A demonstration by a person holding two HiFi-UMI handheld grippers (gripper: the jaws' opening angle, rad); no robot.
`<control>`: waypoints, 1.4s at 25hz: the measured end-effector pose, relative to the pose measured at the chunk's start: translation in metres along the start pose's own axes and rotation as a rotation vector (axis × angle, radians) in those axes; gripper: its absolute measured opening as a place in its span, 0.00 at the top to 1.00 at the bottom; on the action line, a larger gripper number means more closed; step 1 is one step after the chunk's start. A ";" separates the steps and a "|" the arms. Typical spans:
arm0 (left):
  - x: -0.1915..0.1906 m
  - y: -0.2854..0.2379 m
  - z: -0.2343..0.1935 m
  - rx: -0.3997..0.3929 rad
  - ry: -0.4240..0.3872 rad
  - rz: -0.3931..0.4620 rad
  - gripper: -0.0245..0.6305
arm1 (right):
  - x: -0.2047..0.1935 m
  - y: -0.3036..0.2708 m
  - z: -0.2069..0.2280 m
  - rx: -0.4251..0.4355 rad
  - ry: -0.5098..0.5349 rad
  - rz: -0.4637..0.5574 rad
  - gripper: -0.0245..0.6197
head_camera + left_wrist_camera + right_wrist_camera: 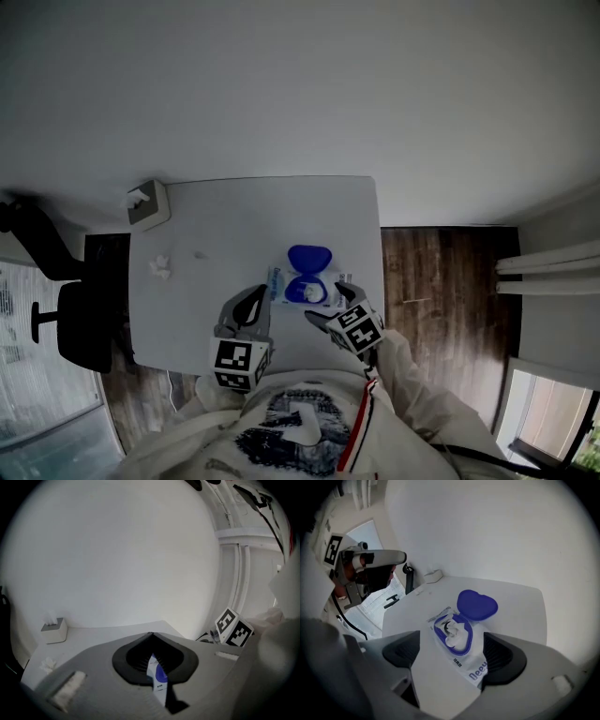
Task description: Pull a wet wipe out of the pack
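Note:
The wet wipe pack [302, 289] lies on the white table [225, 225] with its blue lid [309, 256] flipped open. In the right gripper view a white wipe [455, 635] pokes up out of the blue-rimmed opening of the pack [476, 665]. My right gripper [451, 643] hovers over that opening, open, one jaw on each side and neither touching the wipe. In the head view it [330, 306] sits at the pack's near right corner. My left gripper [151, 641] is shut on the pack's [158, 679] left end, at the pack's left edge in the head view [261, 295].
A white tissue box [148, 203] stands at the table's far left corner, and a crumpled wipe [160, 267] lies on the left side. A black office chair [75, 323] is left of the table. Wood floor [441, 281] lies past the right edge.

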State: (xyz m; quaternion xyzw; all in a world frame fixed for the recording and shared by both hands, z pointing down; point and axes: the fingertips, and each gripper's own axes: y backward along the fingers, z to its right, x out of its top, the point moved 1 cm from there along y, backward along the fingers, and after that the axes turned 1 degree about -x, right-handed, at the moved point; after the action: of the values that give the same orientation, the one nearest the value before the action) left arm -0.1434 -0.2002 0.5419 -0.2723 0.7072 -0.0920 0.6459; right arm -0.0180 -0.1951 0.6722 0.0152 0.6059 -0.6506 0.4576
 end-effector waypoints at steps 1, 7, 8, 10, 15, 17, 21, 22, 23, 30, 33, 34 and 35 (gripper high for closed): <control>0.000 0.000 0.001 -0.001 0.000 -0.002 0.96 | -0.001 -0.003 0.000 -0.002 0.003 -0.004 0.31; -0.002 0.001 -0.001 0.001 0.019 -0.011 0.96 | -0.003 -0.013 0.001 -0.003 -0.017 -0.032 0.50; -0.003 0.001 -0.002 0.004 0.021 -0.013 0.96 | -0.003 -0.015 0.002 -0.005 -0.017 -0.033 0.52; -0.004 0.002 -0.002 0.008 0.024 -0.017 0.96 | -0.002 -0.018 0.005 -0.004 -0.020 -0.031 0.54; -0.009 0.004 -0.003 0.009 0.045 -0.027 0.96 | 0.001 -0.026 0.007 -0.001 -0.009 -0.019 0.58; -0.008 0.003 -0.004 0.008 0.045 -0.026 0.96 | 0.004 -0.026 0.006 -0.001 -0.010 -0.025 0.62; -0.009 0.003 -0.003 0.008 0.048 -0.031 0.96 | 0.002 -0.026 0.006 -0.009 -0.021 -0.049 0.72; -0.009 0.003 -0.002 0.006 0.049 -0.032 0.96 | 0.002 -0.026 0.007 -0.014 -0.022 -0.046 0.73; -0.009 0.002 -0.001 0.004 0.050 -0.032 0.96 | 0.003 -0.026 0.007 -0.019 -0.023 -0.043 0.76; -0.008 0.002 -0.001 0.004 0.051 -0.031 0.96 | 0.003 -0.026 0.009 -0.033 -0.024 -0.039 0.84; -0.008 0.003 -0.001 0.005 0.055 -0.034 0.96 | 0.002 -0.028 0.009 -0.036 -0.023 -0.037 0.87; -0.008 0.003 -0.001 0.005 0.055 -0.034 0.96 | 0.002 -0.027 0.008 -0.037 -0.024 -0.038 0.87; -0.009 0.003 -0.002 0.005 0.055 -0.035 0.96 | 0.003 -0.027 0.008 -0.038 -0.024 -0.038 0.88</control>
State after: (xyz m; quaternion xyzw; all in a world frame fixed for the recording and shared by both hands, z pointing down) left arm -0.1456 -0.1936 0.5480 -0.2805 0.7196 -0.1123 0.6252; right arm -0.0319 -0.2074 0.6934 -0.0131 0.6129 -0.6476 0.4526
